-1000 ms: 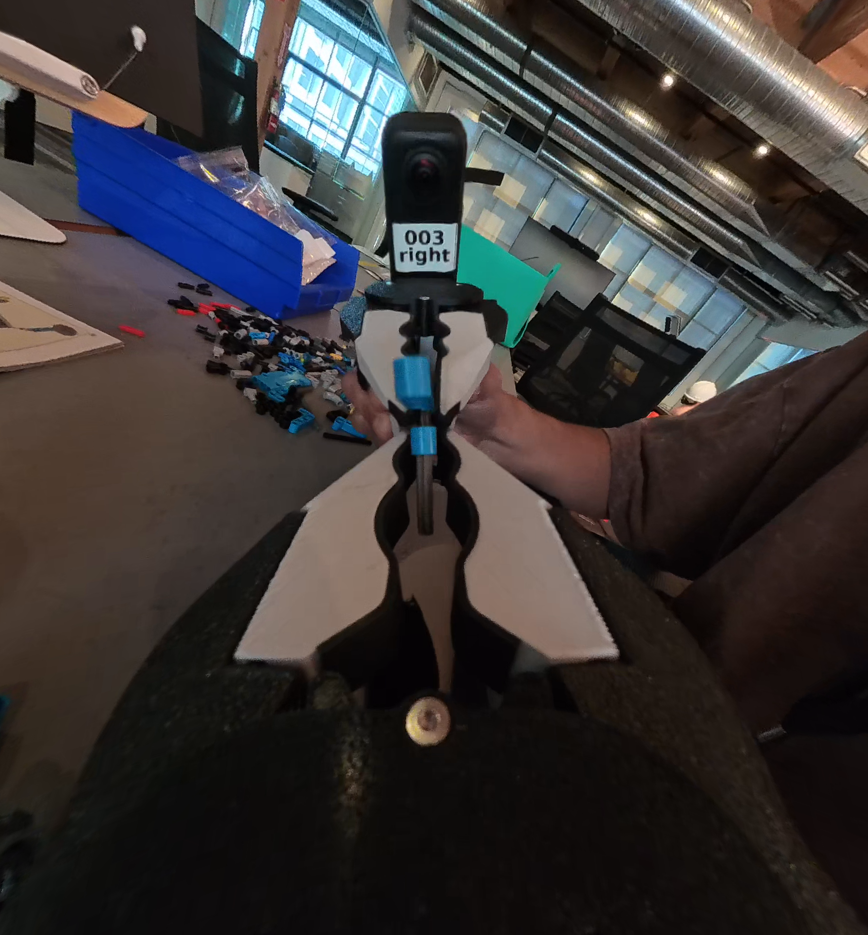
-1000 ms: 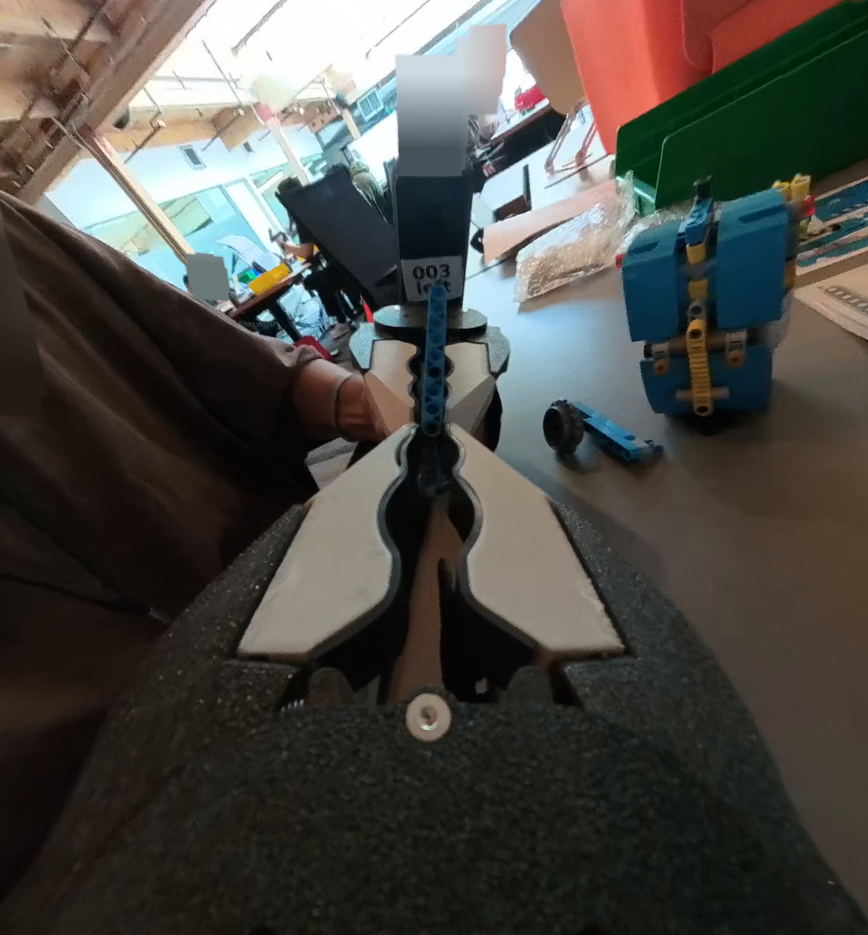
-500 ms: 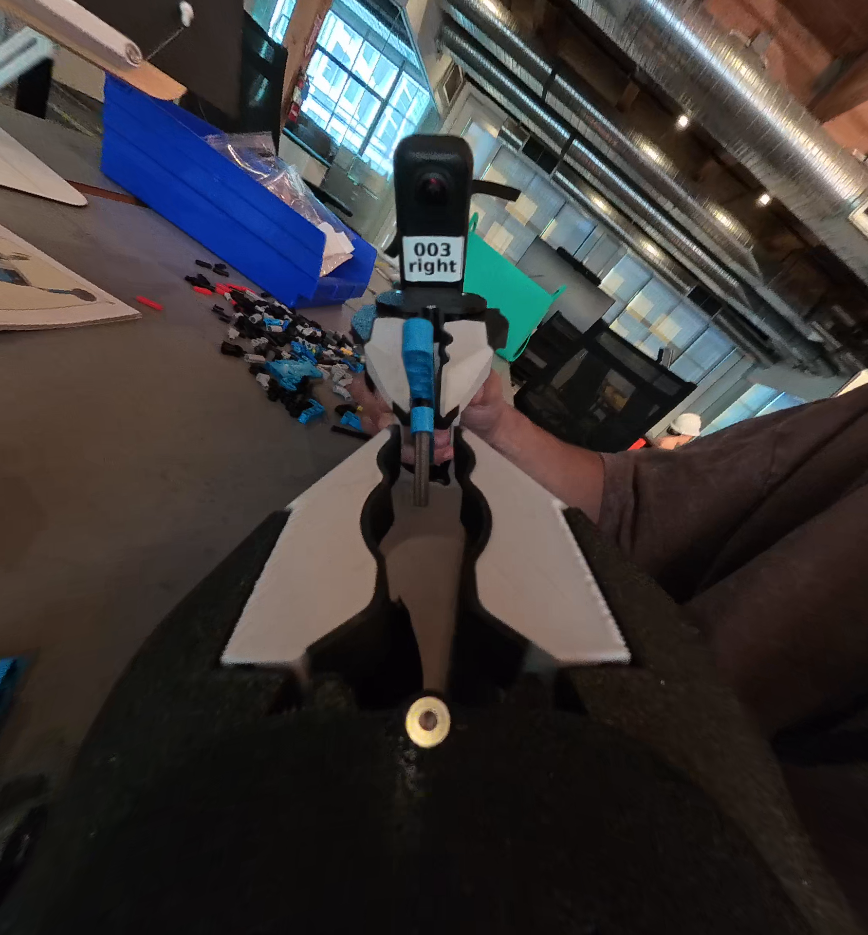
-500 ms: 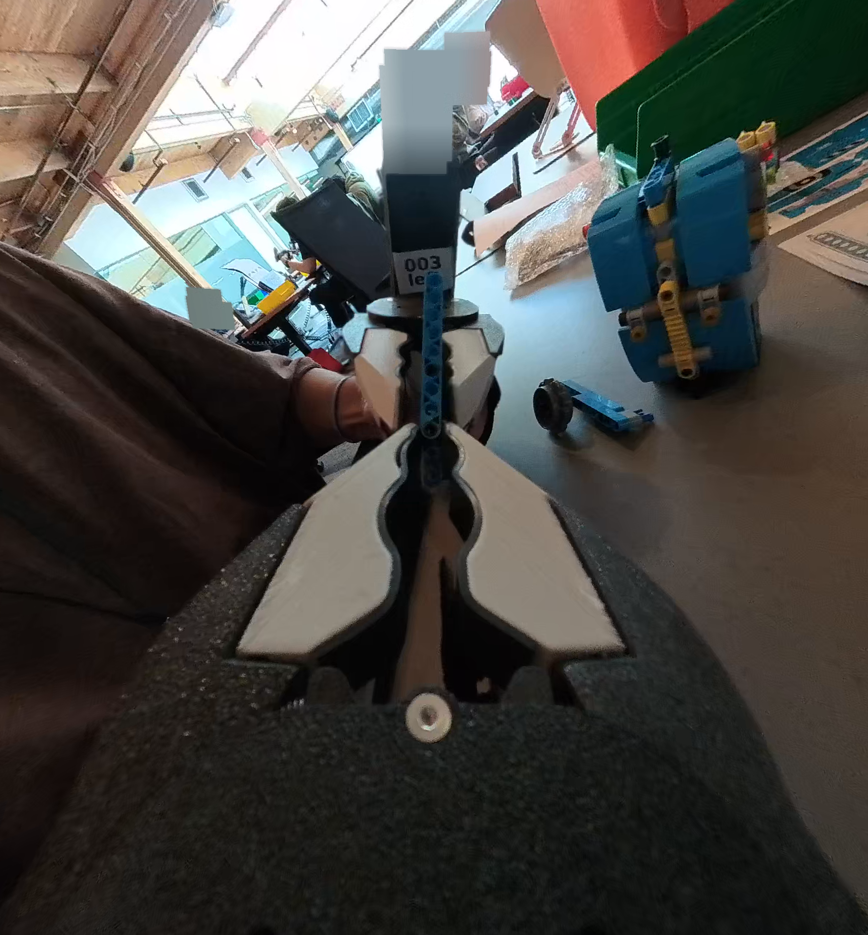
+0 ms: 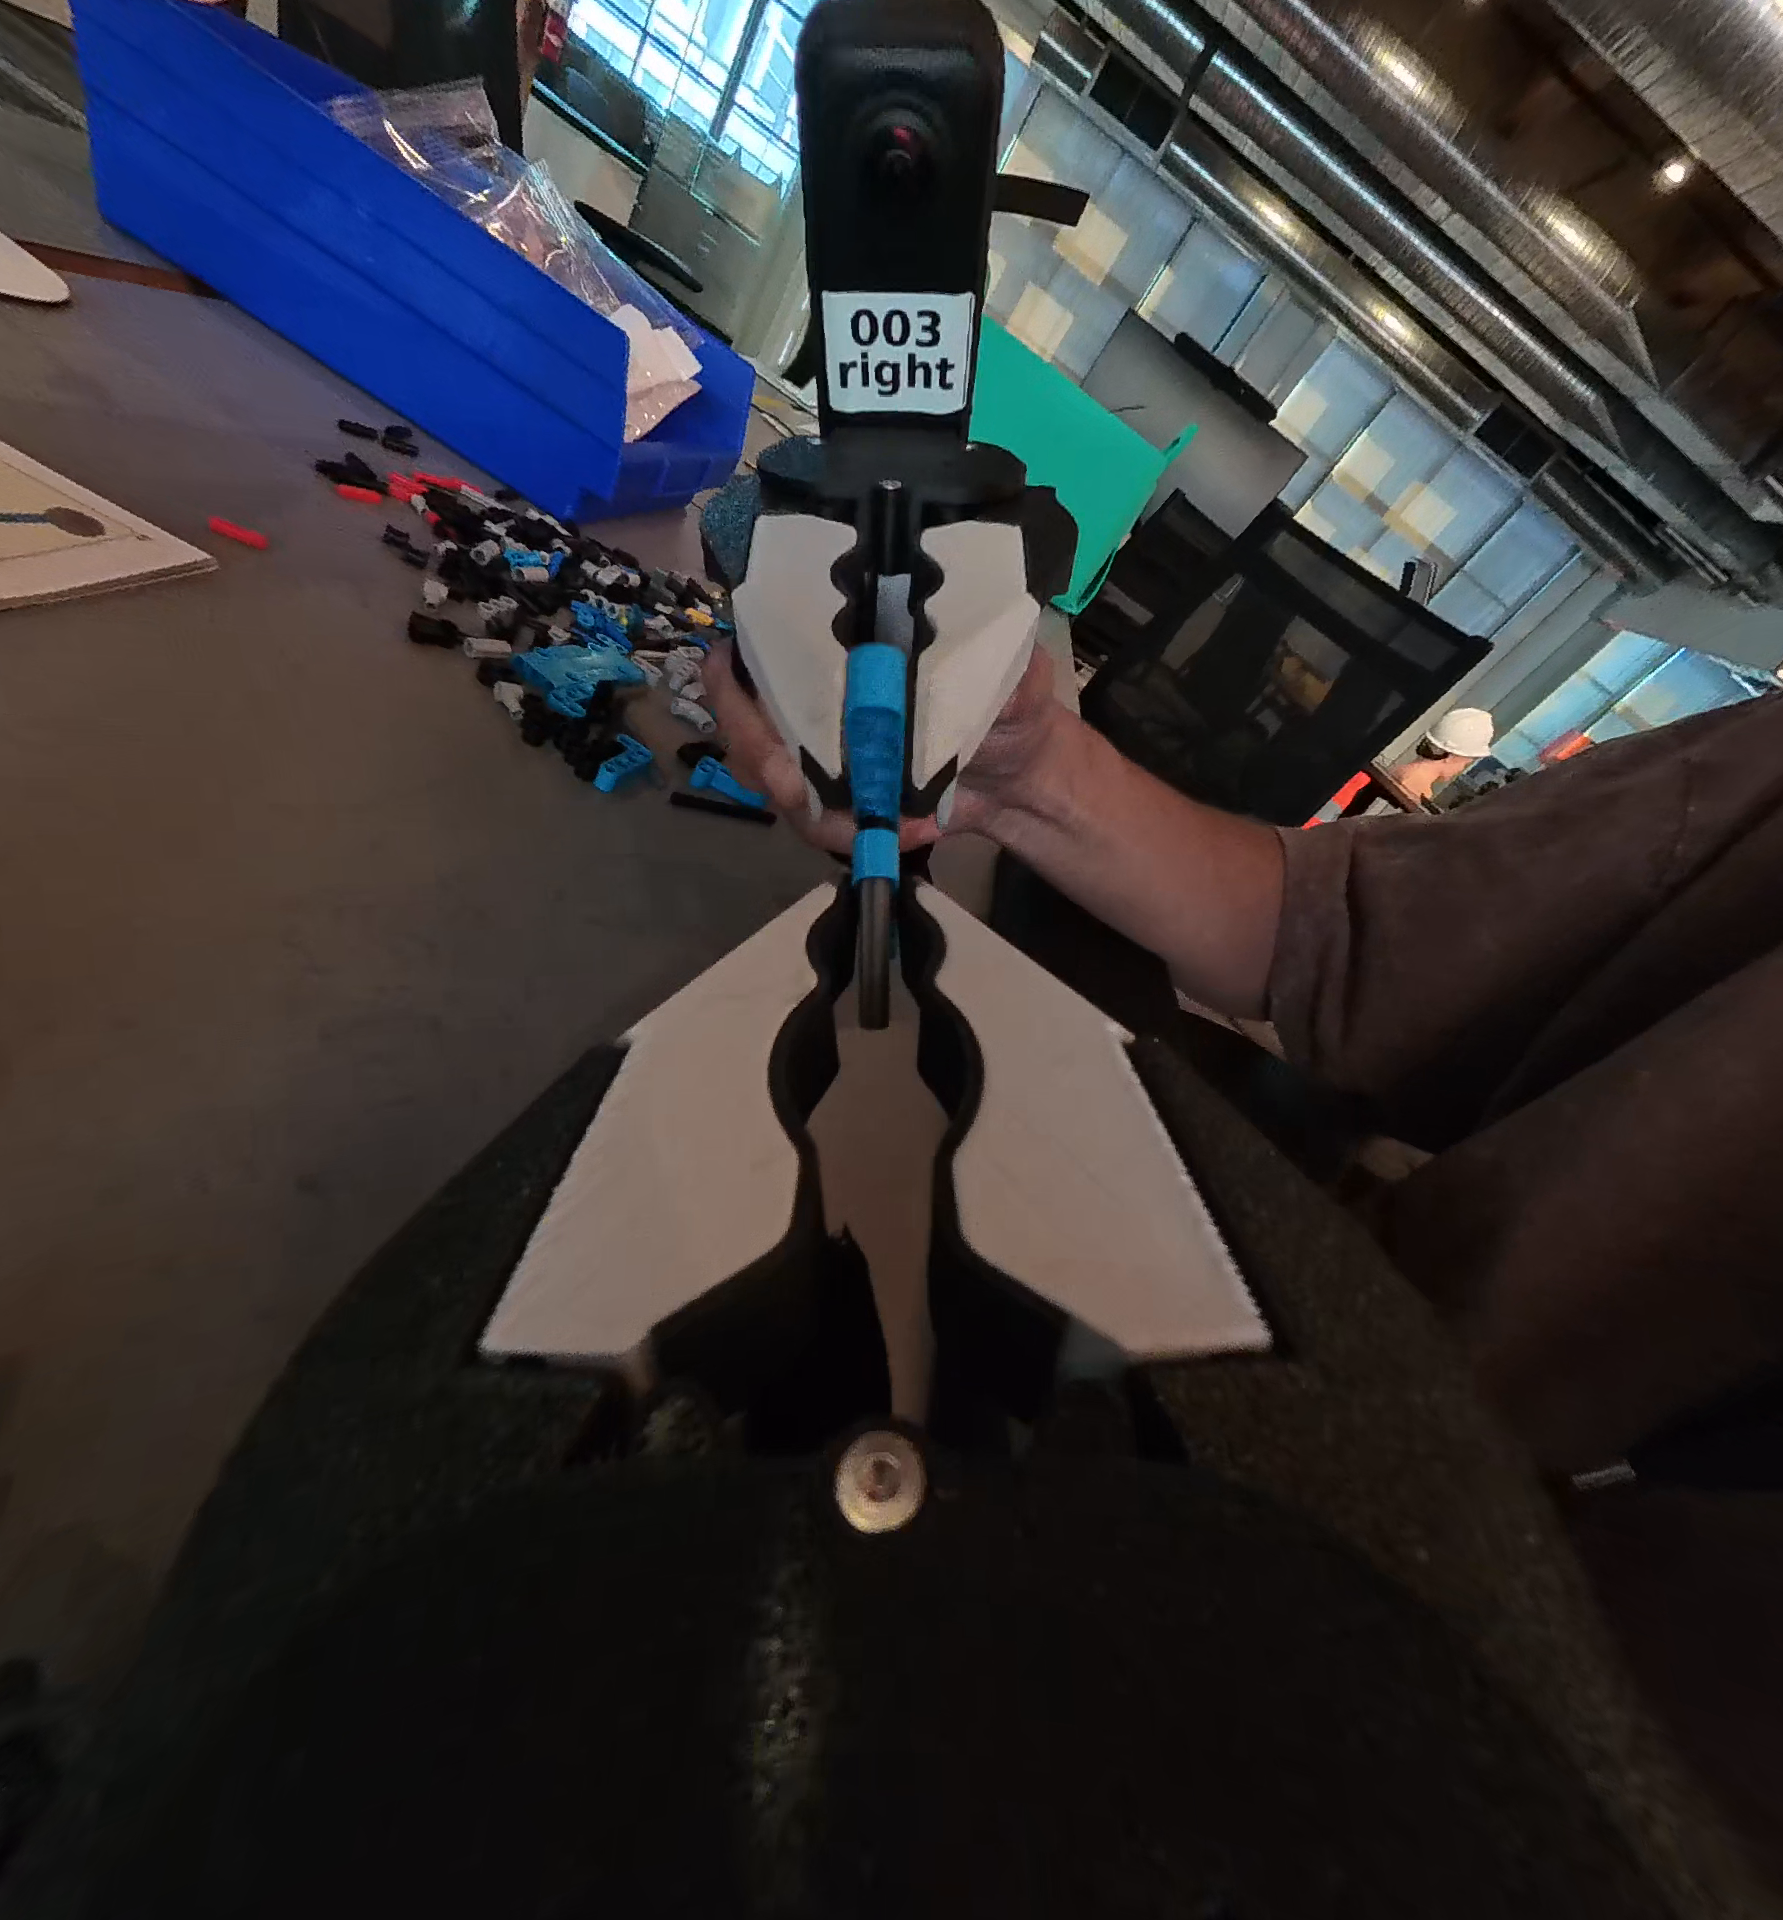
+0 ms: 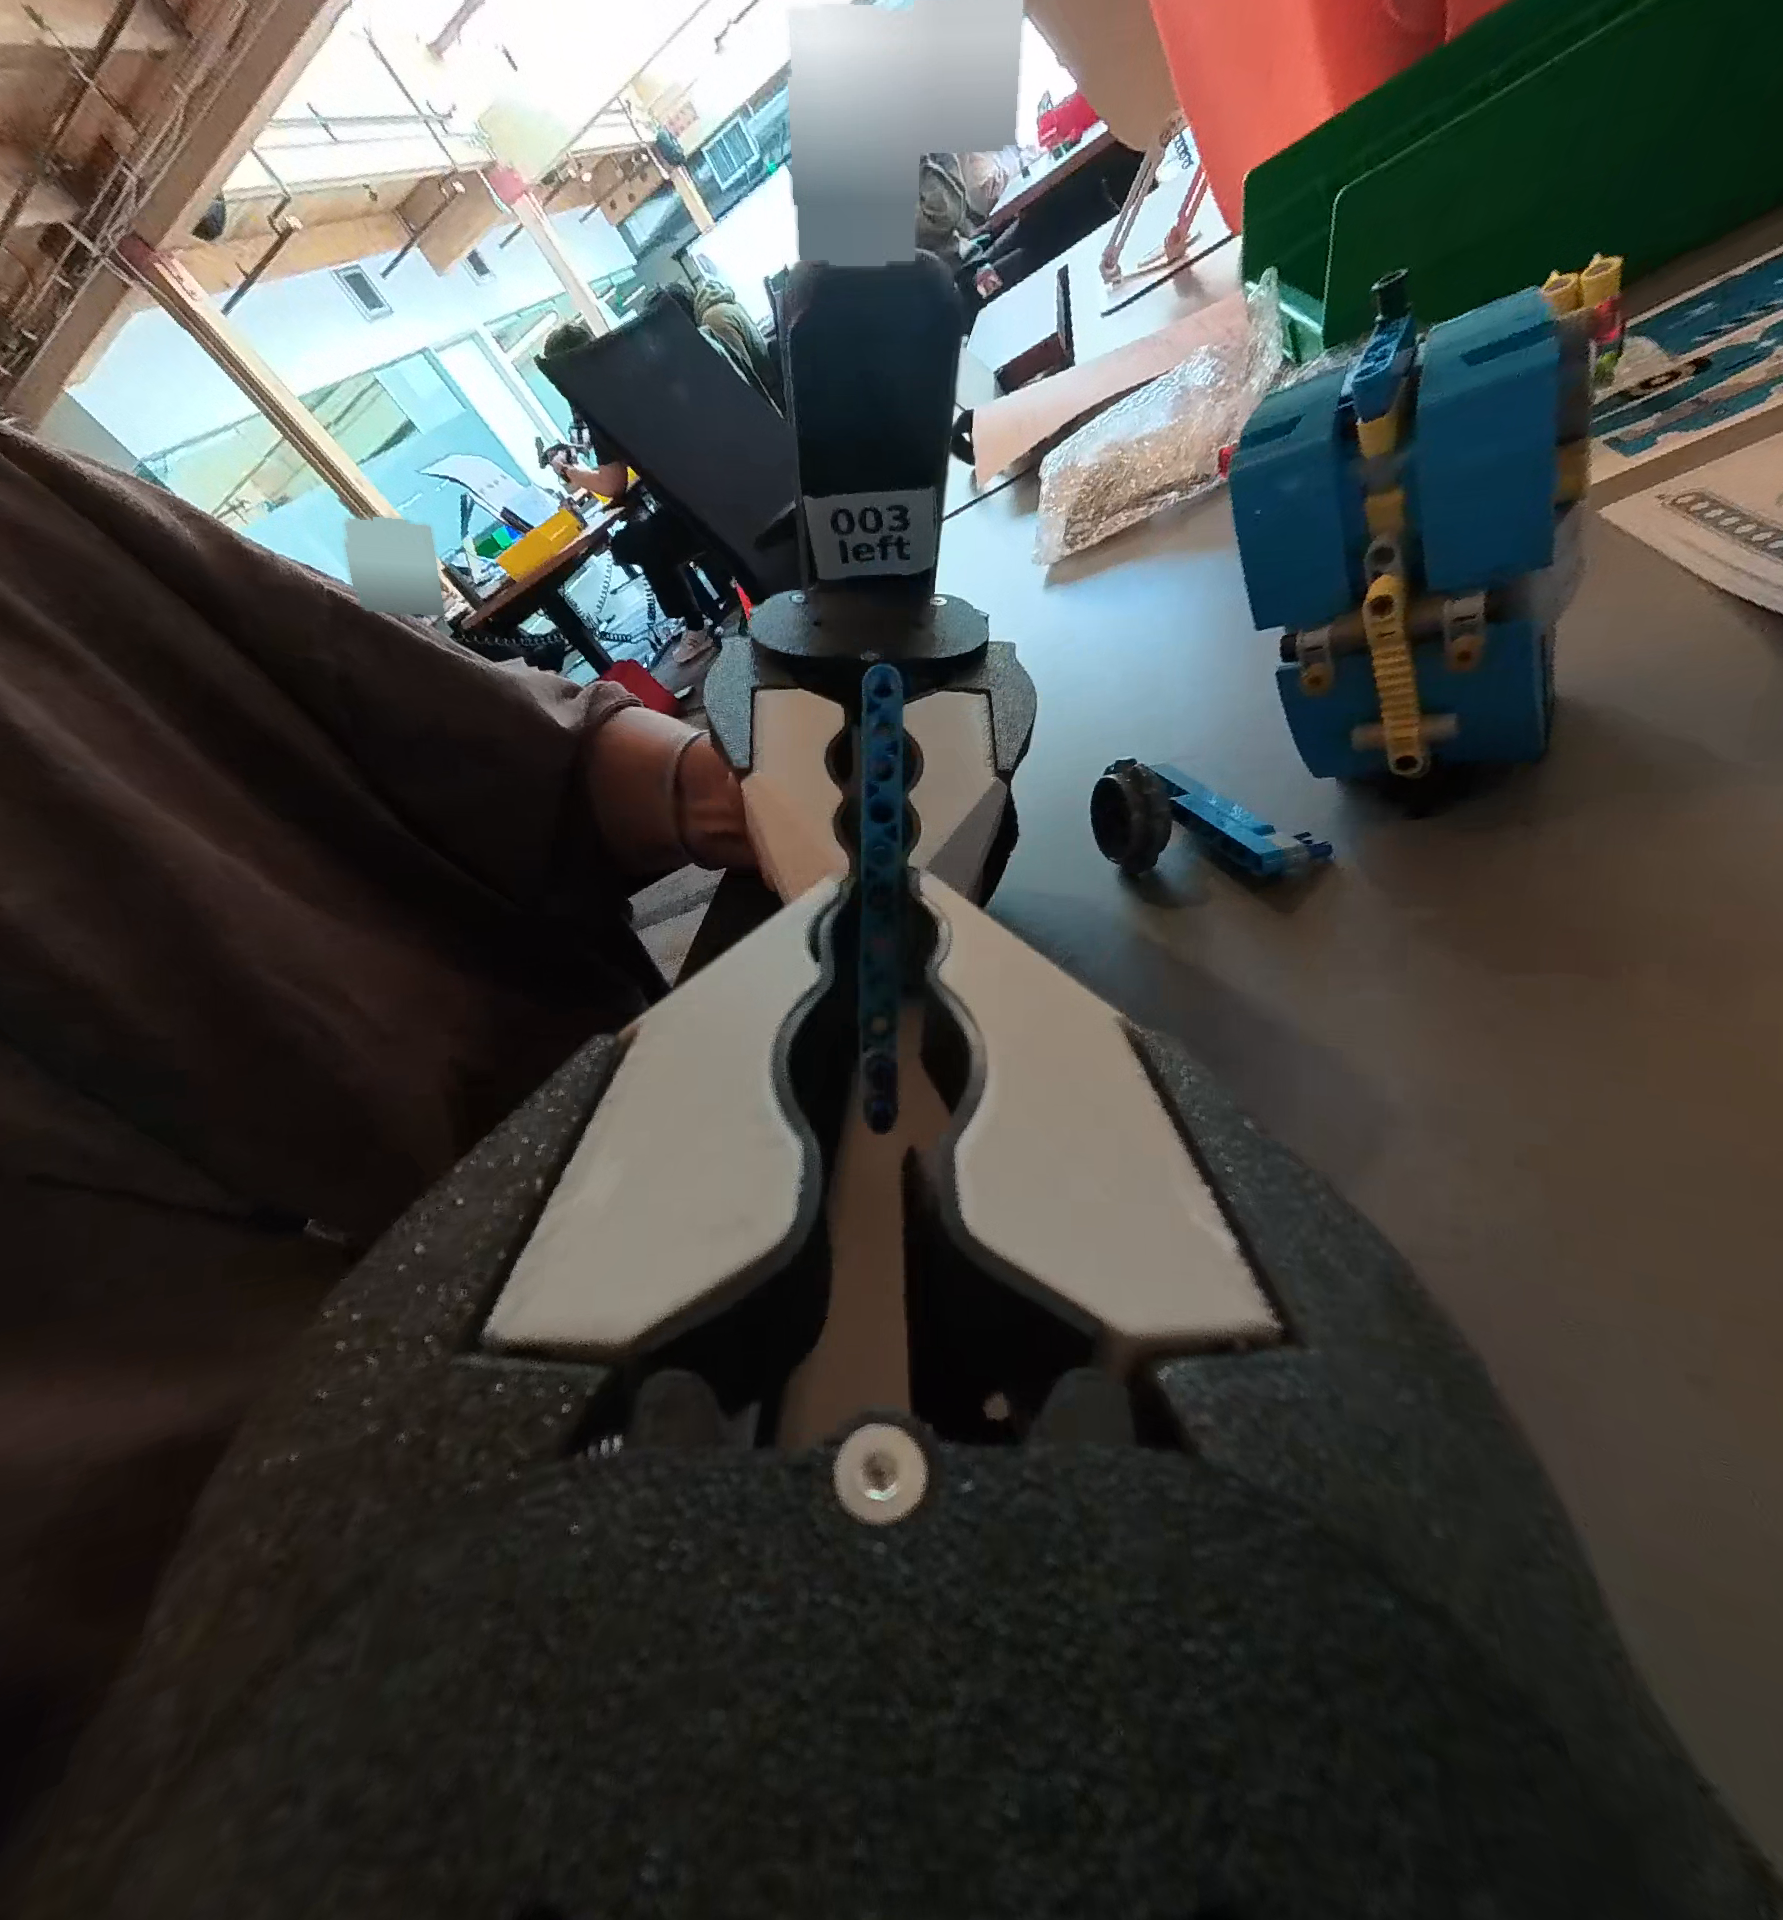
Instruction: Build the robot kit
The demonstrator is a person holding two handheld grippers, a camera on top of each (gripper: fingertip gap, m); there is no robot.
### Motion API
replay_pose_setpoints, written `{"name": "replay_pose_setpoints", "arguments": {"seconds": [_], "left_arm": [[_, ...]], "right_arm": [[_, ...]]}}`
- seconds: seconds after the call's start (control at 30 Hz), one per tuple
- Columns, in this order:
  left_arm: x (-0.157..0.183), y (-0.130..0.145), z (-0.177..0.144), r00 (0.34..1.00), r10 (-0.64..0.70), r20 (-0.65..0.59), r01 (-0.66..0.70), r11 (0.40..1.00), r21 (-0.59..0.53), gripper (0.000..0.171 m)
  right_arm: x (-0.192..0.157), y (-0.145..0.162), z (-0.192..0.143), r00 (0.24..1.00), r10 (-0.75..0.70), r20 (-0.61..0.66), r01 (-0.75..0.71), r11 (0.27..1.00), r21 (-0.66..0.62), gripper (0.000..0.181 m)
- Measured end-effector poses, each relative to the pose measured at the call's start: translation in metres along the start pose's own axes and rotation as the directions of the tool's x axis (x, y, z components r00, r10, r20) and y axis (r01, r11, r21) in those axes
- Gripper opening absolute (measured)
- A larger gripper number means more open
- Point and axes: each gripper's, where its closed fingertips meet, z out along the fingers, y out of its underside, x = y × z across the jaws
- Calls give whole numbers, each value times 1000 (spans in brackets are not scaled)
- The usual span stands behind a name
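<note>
Beside both claws, loose brick pile [image 5: 575,644], blue bin [image 5: 367,260], blue brick model [image 6: 1406,582]

Each wrist camera looks forward along its own fingers, low over the grey table [image 5: 243,987], facing the other gripper at close range. Both views share the blue beam [image 6: 882,894] between them.

Bare desk [image 5: 191,987] lies open beside the left gripper [image 5: 874,914]; farther off, scattered small parts [image 5: 565,644] and a blue bin [image 5: 367,270] block passage. Across, a blue block model [image 6: 1406,582] and wheel piece [image 6: 1199,821] stand in the way
</note>
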Motion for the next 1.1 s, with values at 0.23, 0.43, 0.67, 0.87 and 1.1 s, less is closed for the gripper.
{"name": "replay_pose_setpoints", "arguments": {"seconds": [0.23, 0.43, 0.67, 0.87, 1.1], "left_arm": [[2, -10, -6, 999, 29, 12, -30, 997, 68, 7], [-1, -20, -15, 999, -31, -15, 32, 990, 135, 7], [0, -23, -14, 999, -35, -28, 38, 988, 147, 6], [-1, -26, -17, 999, -35, -24, 39, 985, 167, 6], [-2, -25, -16, 999, -35, -15, 37, 986, 160, 6]], "right_arm": [[-2, -9, -2, 1000, 10, 8, -11, 997, 79, 7], [5, -24, -17, 999, 45, -1, -44, 980, 193, 6], [-2, -25, -2, 996, 71, 56, -81, 977, 198, 8], [2, -27, 3, 995, 91, 47, -100, 967, 234, 7], [3, -19, 4, 995, 90, 38, -96, 976, 194, 8]]}}
